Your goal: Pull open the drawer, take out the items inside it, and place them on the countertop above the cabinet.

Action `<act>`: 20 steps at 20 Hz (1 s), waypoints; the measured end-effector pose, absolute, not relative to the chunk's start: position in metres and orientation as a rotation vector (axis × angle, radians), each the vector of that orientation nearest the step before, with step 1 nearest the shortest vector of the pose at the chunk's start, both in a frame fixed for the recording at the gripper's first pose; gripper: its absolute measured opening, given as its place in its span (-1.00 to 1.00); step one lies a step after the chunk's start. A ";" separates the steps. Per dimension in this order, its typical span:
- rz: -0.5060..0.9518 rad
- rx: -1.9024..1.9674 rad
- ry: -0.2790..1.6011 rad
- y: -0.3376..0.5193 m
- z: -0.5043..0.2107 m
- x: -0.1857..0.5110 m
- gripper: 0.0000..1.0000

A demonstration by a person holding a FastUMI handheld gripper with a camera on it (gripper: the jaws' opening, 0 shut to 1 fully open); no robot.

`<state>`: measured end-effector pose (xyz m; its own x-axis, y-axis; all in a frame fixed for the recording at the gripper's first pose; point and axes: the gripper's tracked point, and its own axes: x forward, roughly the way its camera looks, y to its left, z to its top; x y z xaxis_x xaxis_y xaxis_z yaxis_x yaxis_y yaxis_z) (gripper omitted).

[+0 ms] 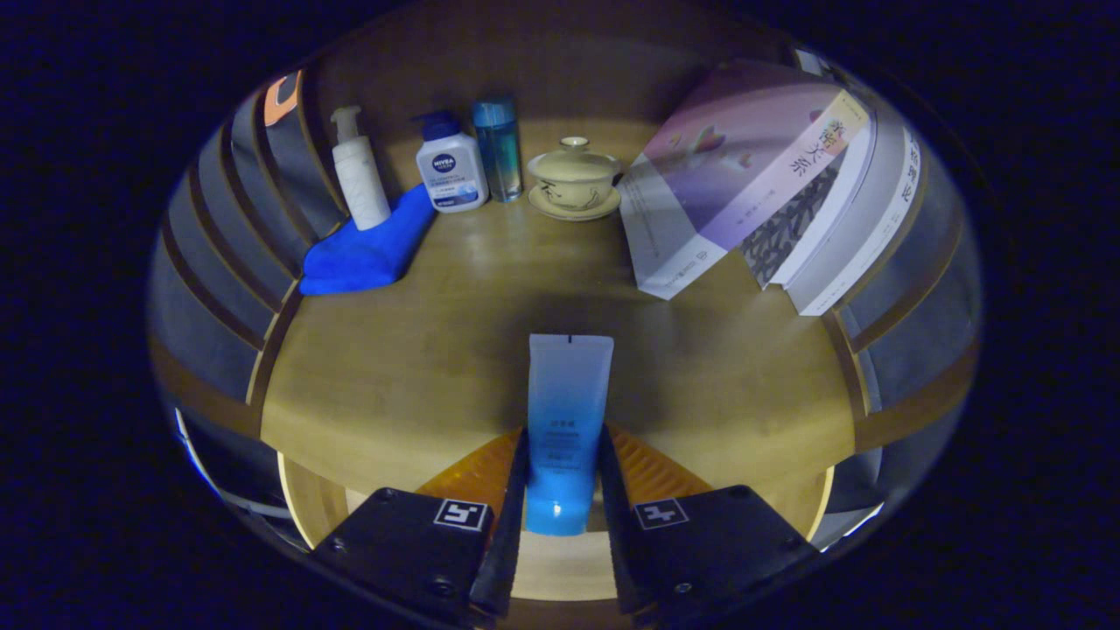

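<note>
**One tube clamped, countertop crowded at the back**

One blue plastic squeeze tube [567,420] sits btwn the two fingers of the gripper [563,472], low centre of the frame; both fingers press on its sides near the cap end, so the tongs are clamped on it. Tube points away from the camera, crimped end toward mid-frame, over the light wooden countertop [420,367].

Back row, upper part of the frame, left to right: white pump bottle [360,171], white bottle w/ dark blue cap [450,166], clear teal bottle [498,149], cream ceramic lidded teacup on its saucer [575,179]. Pump bottle stands touching the folded blue cloth [372,249], which lies at upper left, just beside the blue-capped bottle. Teal bottle right beside the blue-capped one; teacup near it, apart.

Upper right: stack of books w/ a purple-white cover on top [752,175], fanned out, well apart from the tube.

Whether the tube touches the countertop or hangs above it – can't tell
</note>
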<state>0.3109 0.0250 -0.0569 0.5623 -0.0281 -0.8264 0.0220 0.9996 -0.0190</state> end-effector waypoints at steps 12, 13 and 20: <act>-0.078 0.016 0.680 0.017 -0.020 0.299 0.34; -0.086 0.004 0.651 0.015 -0.013 0.294 0.34; -0.003 -0.016 0.382 0.031 0.037 0.227 0.56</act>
